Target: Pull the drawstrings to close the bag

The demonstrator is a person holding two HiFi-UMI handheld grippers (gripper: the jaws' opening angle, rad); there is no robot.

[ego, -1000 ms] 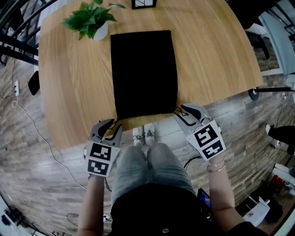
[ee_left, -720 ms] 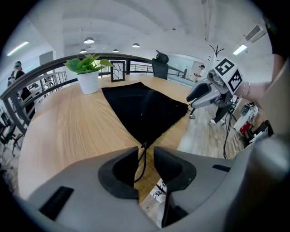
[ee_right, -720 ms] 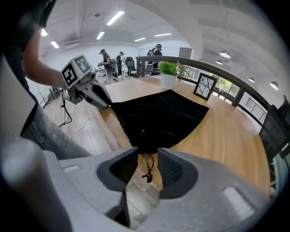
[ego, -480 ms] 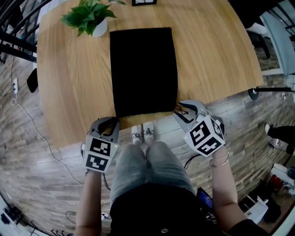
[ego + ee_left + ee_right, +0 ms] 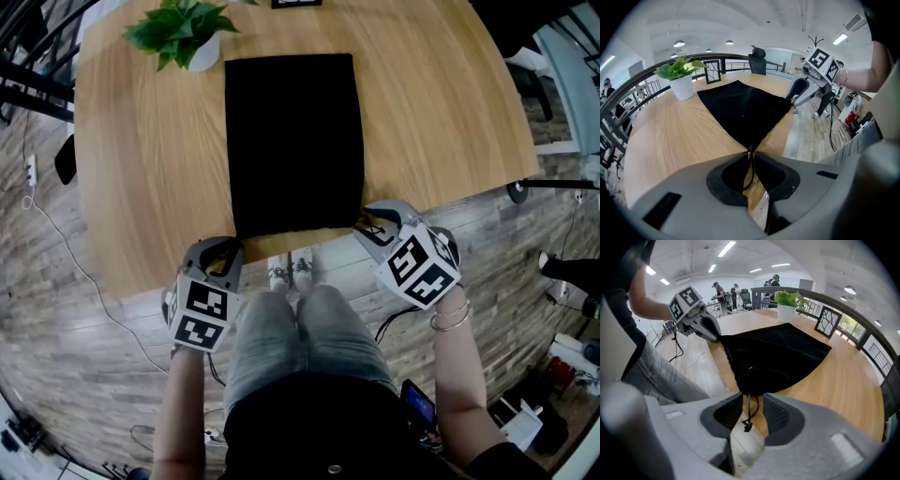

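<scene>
At the left, the left claw [image 5: 751, 151] has just been closing and is pinched on the left drawstring [image 5: 749, 169] at the near left corner of the black bag [image 5: 292, 141]. The bag is laid on the table [image 5: 141, 187], its long axis running away from the person and its mouth edge between the claws. The right claw [image 5: 751, 397] is held spread, with the right drawstring [image 5: 749, 414] hanging unpinched between its jaws. An outward pull is judged necessary.

Round wooden worktop [image 5: 141, 169], pale grain. Black bag [image 5: 293, 141] lies flat across its middle, near end at worktop's near edge. Potted plant [image 5: 183, 36] in white pot stands just beside bag's far left corner. Small dark frame [image 5: 295, 3] stands upright at far edge, beyond bag.
</scene>
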